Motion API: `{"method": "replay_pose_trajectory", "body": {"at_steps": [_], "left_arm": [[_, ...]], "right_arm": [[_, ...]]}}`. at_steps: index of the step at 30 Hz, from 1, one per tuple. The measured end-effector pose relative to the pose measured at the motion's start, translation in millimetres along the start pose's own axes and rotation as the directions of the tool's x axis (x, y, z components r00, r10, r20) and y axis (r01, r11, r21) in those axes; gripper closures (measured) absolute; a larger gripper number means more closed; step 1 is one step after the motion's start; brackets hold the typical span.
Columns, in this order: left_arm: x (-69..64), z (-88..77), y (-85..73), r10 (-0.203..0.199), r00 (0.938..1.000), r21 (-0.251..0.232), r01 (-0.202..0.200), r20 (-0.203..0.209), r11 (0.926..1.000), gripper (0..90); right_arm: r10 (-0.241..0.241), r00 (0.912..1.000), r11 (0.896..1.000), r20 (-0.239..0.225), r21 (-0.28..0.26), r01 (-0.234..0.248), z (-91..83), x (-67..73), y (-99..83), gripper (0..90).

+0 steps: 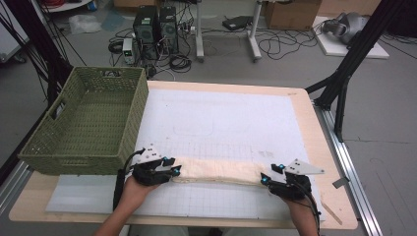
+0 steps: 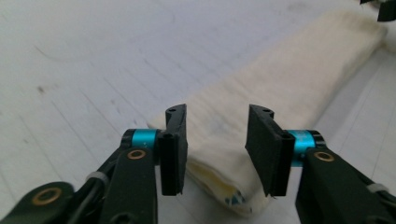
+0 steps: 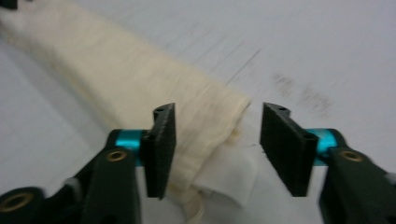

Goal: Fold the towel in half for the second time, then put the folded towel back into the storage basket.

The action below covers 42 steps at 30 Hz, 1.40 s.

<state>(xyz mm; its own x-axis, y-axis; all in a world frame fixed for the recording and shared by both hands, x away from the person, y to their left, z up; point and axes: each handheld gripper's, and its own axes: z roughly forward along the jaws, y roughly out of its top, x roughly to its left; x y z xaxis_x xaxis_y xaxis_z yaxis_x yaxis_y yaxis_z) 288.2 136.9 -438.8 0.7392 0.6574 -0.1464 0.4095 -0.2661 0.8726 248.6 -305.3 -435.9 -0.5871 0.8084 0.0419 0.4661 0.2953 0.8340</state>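
While 1 folded cloth [image 1: 216, 171] lies flat, 2 hand-held grippers [image 1: 173, 170] [image 1: 266, 179] look released at its ends.

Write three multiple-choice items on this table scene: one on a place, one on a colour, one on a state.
1. Where does the basket stand?
A. the table's left side
B. its right side
C. the floor

2. What colour is the folded cloth?
A. green
B. cream
C. black

3. How do the left tongs and right tongs stand?
A. both open
B. both clamped on the cloth
C. one shut

A: it sits left in the high view.
B: a pale cream strip.
A: gaps show beside the cloth ends in both gripper views.
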Motion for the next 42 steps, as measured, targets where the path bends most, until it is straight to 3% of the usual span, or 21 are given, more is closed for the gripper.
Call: {"method": "replay_pose_trajectory", "body": {"at_steps": [2,4,7,9,12,13,16,20,23,31,42], "left_arm": [[2.3,-6.2,2.9,-0.005,0.9999,-0.061,0.004,-0.013,0.9981,52.1],[6.7,-12.4,4.1,-0.024,0.9995,-0.108,0.021,-0.023,0.9939,46.1],[11.6,-18.2,4.6,-0.073,0.997,-0.156,0.069,-0.023,0.9853,35.8],[12.7,-20.6,5.3,-0.088,0.9954,-0.184,0.079,-0.038,0.9797,29.6],[12.6,-22.5,6.3,-0.11,0.9916,-0.213,0.092,-0.069,0.9726,19.7],[12.1,-22.8,6.8,-0.115,0.9914,-0.224,0.099,-0.061,0.9696,17.1],[10.4,-23.3,7.5,-0.088,0.9942,-0.227,0.071,-0.062,0.9712,17.1],[9.1,-23.3,7.3,-0.082,0.9955,-0.234,0.069,-0.047,0.9697,17.2],[8.1,-24.3,7.7,-0.071,0.9962,-0.236,0.057,-0.051,0.9701,17.2],[7.7,-25.0,7.9,-0.065,0.9958,-0.227,0.048,-0.065,0.9728,17.3],[8.4,-23.2,6.9,-0.084,0.9945,-0.21,0.07,-0.062,0.9752,19.0]], "right_arm": [[0.012,0.9993,0.998,0.036,-0.069,-0.01,-9.3,-1.1,5.7,36.2],[0.002,0.9972,0.995,0.075,-0.096,0.005,-14.0,-1.3,8.1,29.1],[-0.016,0.9938,0.996,0.11,-0.086,0.026,-17.9,-4.7,7.5,26.7],[-0.023,0.9915,0.997,0.128,-0.071,0.032,-19.3,-5.8,6.9,24.5],[0.014,0.9917,0.996,0.128,-0.094,-0.002,-22.8,-7.9,7.7,17.6],[0.019,0.9912,0.995,0.131,-0.099,-0.006,-24.5,-8.7,8.5,15.1],[0.014,0.9882,0.995,0.153,-0.097,0.001,-27.7,-9.6,10.0,11.8],[0.048,0.9879,0.994,0.147,-0.107,-0.033,-32.6,-12.0,10.7,10.9],[0.03,0.9856,0.995,0.166,-0.103,-0.013,-35.0,-8.3,4.7,10.9],[0.008,0.9824,0.996,0.187,-0.086,0.008,-37.1,-9.6,4.2,10.9],[0.009,0.98,0.996,0.199,-0.092,0.009,-39.2,-11.2,3.9,10.9]]}}
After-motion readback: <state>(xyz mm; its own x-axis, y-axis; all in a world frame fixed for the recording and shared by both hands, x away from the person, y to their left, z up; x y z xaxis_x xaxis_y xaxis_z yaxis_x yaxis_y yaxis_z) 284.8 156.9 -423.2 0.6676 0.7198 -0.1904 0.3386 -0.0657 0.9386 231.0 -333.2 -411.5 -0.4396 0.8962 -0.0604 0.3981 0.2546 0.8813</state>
